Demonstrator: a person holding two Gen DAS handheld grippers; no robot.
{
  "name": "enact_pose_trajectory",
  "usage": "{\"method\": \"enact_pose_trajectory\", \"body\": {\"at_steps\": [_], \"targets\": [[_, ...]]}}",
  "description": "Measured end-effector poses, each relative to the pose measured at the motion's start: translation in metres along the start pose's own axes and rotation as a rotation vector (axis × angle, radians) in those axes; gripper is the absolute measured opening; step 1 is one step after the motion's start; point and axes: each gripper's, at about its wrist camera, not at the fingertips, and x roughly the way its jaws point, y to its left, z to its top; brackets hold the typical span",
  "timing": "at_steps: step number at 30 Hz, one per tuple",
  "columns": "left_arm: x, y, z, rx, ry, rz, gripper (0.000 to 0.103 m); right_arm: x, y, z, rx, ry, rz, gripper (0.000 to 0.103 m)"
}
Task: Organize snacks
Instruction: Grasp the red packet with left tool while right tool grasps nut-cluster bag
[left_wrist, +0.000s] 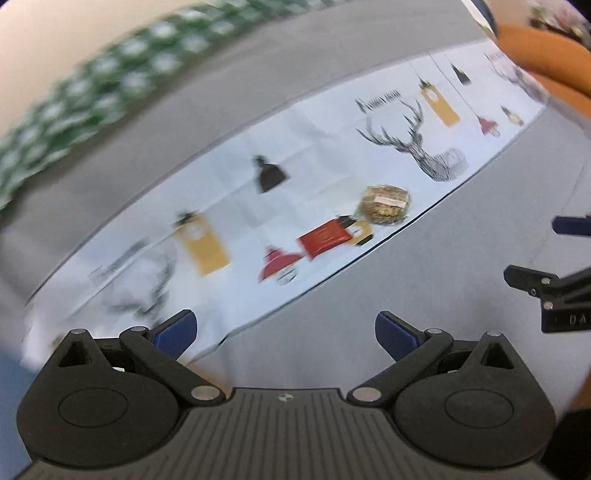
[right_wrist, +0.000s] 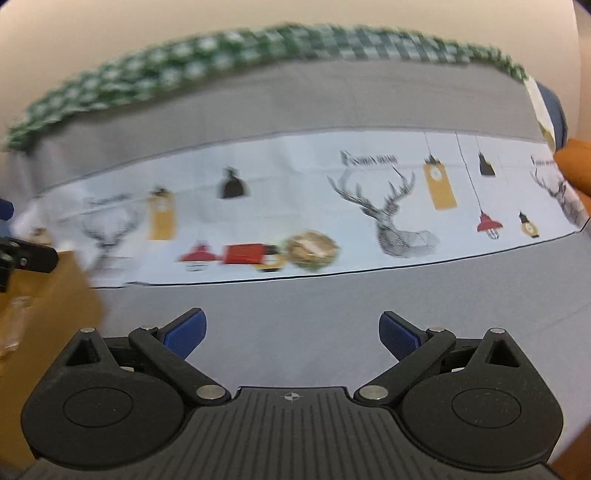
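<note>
A round, clear-wrapped grain snack (left_wrist: 385, 205) (right_wrist: 312, 249) lies on a white printed cloth (left_wrist: 314, 155) (right_wrist: 295, 177), near its front edge. Just left of it lies a flat red packet (left_wrist: 325, 240) (right_wrist: 245, 254). My left gripper (left_wrist: 286, 334) hovers open over grey fabric, well short of both snacks. Likewise open and empty, my right gripper (right_wrist: 293, 332) sits in front of them. The right gripper's black fingers also poke into the left wrist view at the right edge (left_wrist: 535, 282), and the left gripper shows at the left edge of the right wrist view (right_wrist: 26, 254).
A brown cardboard box (right_wrist: 48, 306) sits at the left, beside the cloth's corner. A grey surface (left_wrist: 461, 258) surrounds the cloth. A green checked fabric (right_wrist: 221, 62) runs along the back. An orange object (left_wrist: 546, 55) stands at the far right.
</note>
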Motion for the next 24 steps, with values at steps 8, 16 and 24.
{"method": "enact_pose_trajectory", "body": {"at_steps": [8, 16, 24], "targets": [[0.194, -0.009, 0.052, 0.159, 0.09, -0.116, 0.103, 0.18, -0.043, 0.017, -0.122, 0.094, 0.014, 0.099], [0.281, -0.029, 0.078, 0.299, 0.114, -0.142, 0.103, 0.287, -0.043, 0.036, -0.173, 0.134, 0.076, 0.1], [0.3, -0.005, 0.088, 0.186, 0.155, -0.295, 0.099, 0.324, -0.045, 0.053, -0.202, 0.087, 0.138, 0.102]]}}
